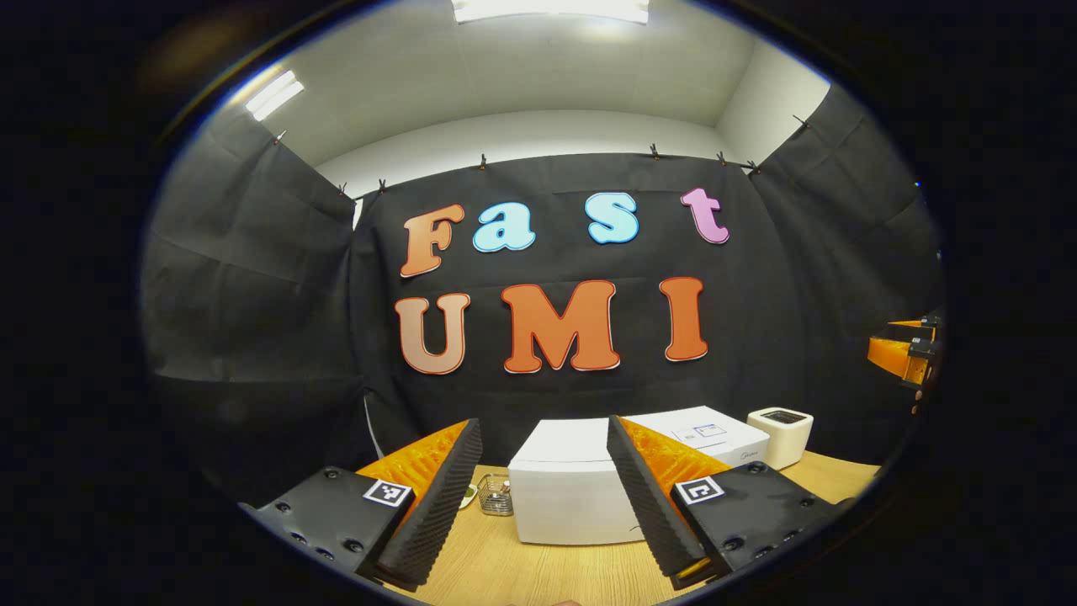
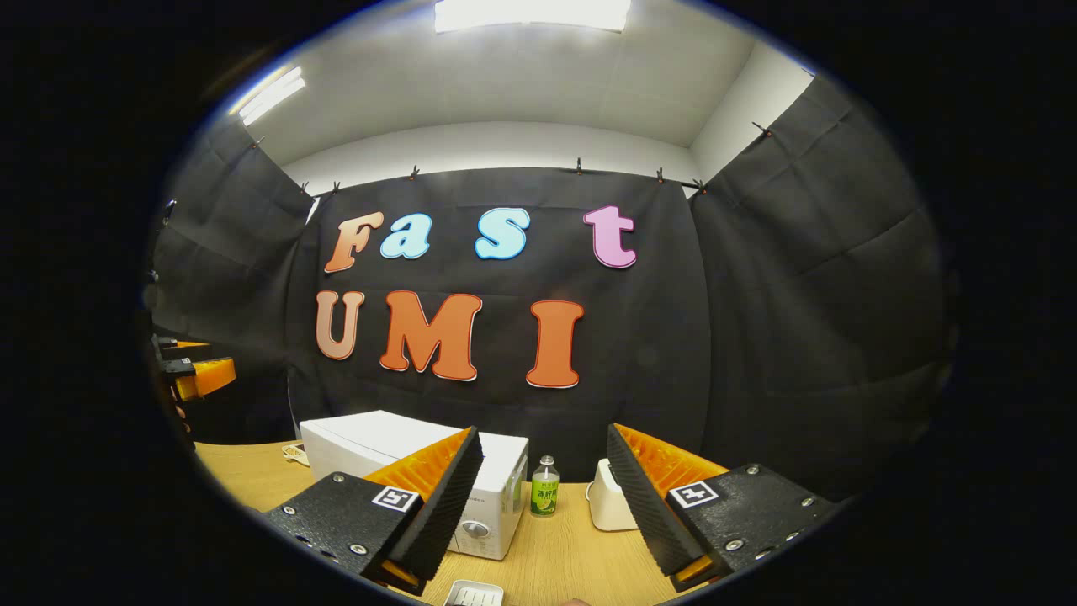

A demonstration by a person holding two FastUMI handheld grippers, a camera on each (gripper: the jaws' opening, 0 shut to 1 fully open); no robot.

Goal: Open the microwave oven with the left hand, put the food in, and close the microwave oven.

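In the left gripper view, the left gripper hangs above the pale wooden table with its ribbed black fingers spread wide and empty, probably so the person can line up on the boxy white microwave oven, which stands just ahead between them, door closed. A small wire basket sits just beside it.

In the right gripper view, the right gripper is likewise parted and empty. The microwave oven stands left of centre, a green-labelled bottle just beside it. A white ribbed tray, possibly the food, lies at the near table edge.
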